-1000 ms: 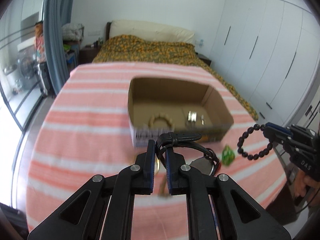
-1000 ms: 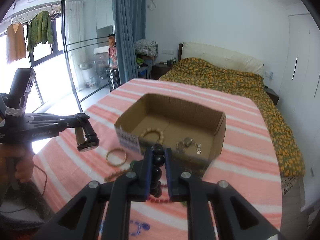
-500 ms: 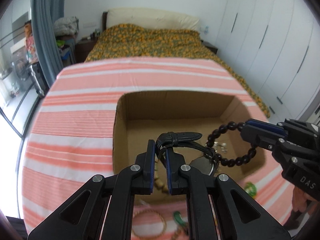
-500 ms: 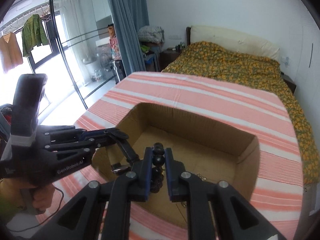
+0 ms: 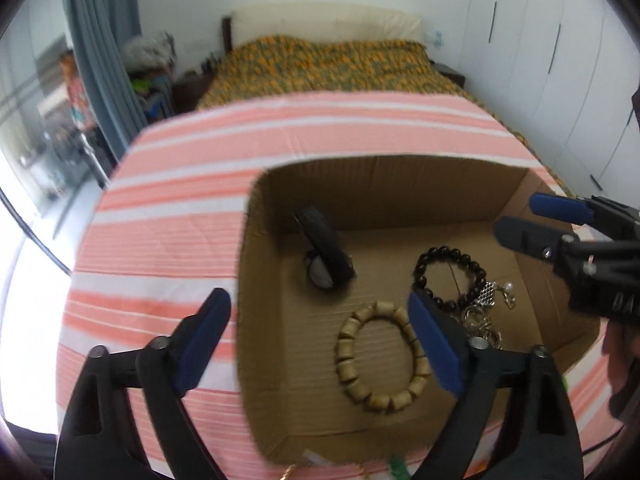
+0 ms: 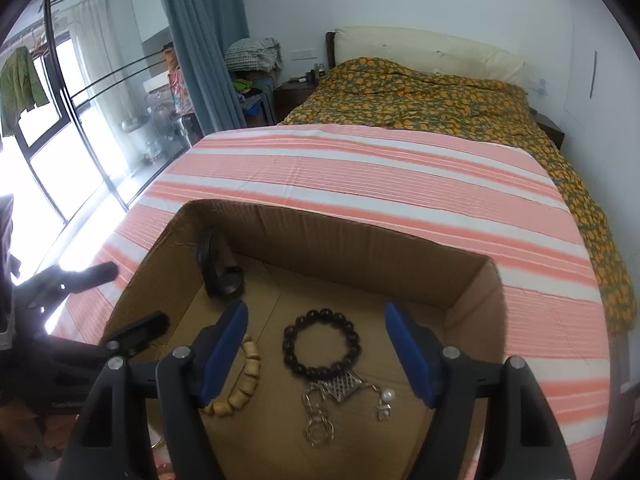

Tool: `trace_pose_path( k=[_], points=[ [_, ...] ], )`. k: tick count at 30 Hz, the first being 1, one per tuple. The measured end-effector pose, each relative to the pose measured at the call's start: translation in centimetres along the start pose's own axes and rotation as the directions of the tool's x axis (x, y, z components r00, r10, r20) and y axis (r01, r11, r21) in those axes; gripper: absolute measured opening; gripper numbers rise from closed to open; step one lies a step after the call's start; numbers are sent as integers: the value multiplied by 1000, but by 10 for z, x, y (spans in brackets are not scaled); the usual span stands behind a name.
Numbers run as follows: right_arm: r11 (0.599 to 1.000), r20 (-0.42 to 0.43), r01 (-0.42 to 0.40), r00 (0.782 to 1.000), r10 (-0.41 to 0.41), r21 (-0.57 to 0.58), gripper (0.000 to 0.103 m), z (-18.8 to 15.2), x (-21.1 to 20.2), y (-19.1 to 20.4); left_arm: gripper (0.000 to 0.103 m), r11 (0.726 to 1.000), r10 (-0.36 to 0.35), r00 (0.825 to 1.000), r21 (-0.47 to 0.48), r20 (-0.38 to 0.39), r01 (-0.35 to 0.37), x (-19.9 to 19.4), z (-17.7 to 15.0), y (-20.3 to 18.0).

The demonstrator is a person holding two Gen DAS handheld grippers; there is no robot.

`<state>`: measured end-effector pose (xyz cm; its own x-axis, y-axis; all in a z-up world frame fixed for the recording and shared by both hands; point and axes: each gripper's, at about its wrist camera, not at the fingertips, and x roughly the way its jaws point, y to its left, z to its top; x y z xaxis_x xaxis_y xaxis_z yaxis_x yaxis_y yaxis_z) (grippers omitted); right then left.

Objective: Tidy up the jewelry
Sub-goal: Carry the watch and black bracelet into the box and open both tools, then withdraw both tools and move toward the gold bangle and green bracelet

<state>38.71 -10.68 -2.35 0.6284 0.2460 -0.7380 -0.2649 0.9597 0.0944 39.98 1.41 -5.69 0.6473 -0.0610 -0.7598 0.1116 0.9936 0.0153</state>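
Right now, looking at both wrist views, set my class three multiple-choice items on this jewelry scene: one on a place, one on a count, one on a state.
1. Where does the black watch lie in the cardboard box?
A. in the far corner, leaning on the wall
B. outside on the striped cloth
C. on top of the wooden bracelet

2. How many beaded bracelets are in the box?
A. one
B. two
C. four

3. How do the right tongs stand?
A. clamped on the dark bracelet
B. shut and empty
C. spread, gripping nothing

Key: 1 A, the watch rests against the box wall at the far corner. 2 B, a dark bead bracelet and a wooden bead bracelet. 3 C, the jaws are opening and the dark bracelet lies loose on the box floor below them.
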Motion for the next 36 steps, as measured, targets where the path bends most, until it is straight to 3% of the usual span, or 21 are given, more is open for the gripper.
trace_pose_path(
  k=[6, 11, 16, 19, 22, 27, 36],
  points=[
    [999, 49, 18, 999, -16, -42, 79, -47, -72, 9, 100, 998, 30, 997, 47, 69, -34, -68, -42, -4],
    [995, 58, 88, 995, -85, -49, 79, -120, -127, 17, 101, 998, 30, 999, 51, 37, -32, -110, -103, -8],
    [991, 37, 124, 991, -126, 39, 79, -203, -151, 11, 102, 997, 44, 999, 56, 27, -46, -136, -156, -27],
    [976, -11, 205, 979, -205, 71, 79, -250, -151, 9, 102, 997, 58, 998, 59, 14, -59, -145, -184, -37],
    [967, -33, 234, 972, -231, 103, 79, -278, -152, 5, 102, 997, 52, 999, 54, 13, -52, -152, -206, -42],
    [954, -91, 274, 960, -265, 122, 79, -303, -143, 4, 102, 997, 59, 998, 46, -12, -58, -135, -228, -44],
    [937, -75, 321, 947, -313, 138, 79, -313, -128, 5, 102, 1000, 16, 994, -5, -108, -17, -89, -249, -31]
  ],
)
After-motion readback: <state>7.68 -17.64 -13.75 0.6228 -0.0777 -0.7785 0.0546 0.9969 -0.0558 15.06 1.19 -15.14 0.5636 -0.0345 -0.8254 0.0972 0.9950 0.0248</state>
